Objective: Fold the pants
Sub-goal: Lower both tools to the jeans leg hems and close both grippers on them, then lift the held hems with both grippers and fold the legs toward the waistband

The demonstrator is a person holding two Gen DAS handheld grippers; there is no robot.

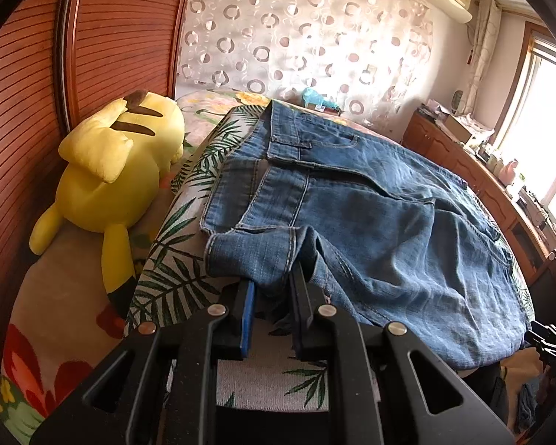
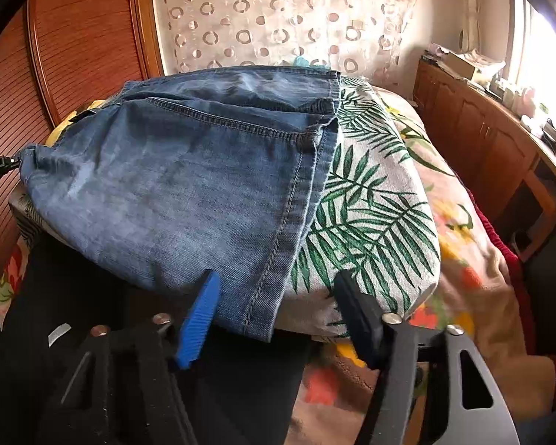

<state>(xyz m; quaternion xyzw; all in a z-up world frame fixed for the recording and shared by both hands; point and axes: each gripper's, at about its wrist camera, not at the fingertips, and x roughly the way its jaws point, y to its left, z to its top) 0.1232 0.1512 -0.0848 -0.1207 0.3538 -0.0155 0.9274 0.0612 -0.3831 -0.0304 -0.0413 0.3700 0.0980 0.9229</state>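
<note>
**Denim pinched at one end, the other end not yet gripped**

We see the jeans [image 1: 352, 200] lying across the leaf-print cushion [image 2: 370, 200] on the bed, already doubled over themselves, with the near edge hanging slightly past the cushion's front. We judge the denim as heavy and limp: it will drape and sag between two holds, yet its thick seams and hems give firm, non-slippery places to pinch. Those stitched edges and corners are where we would take hold, not the loose middle.

Our left tool [image 1: 274, 293] is nearly closed, its blue pads squeezing a bunched fold at the jeans' near edge, on the side toward the yellow plush toy [image 1: 107, 174].

Our right tool [image 2: 274, 296] stands about half open, straddling the jeans' near corner beside the side seam. One blue pad [image 2: 200, 315] touches or nearly touches the cloth, while the other finger sits over the cushion, clear of the denim, so nothing is gripped there.
</note>
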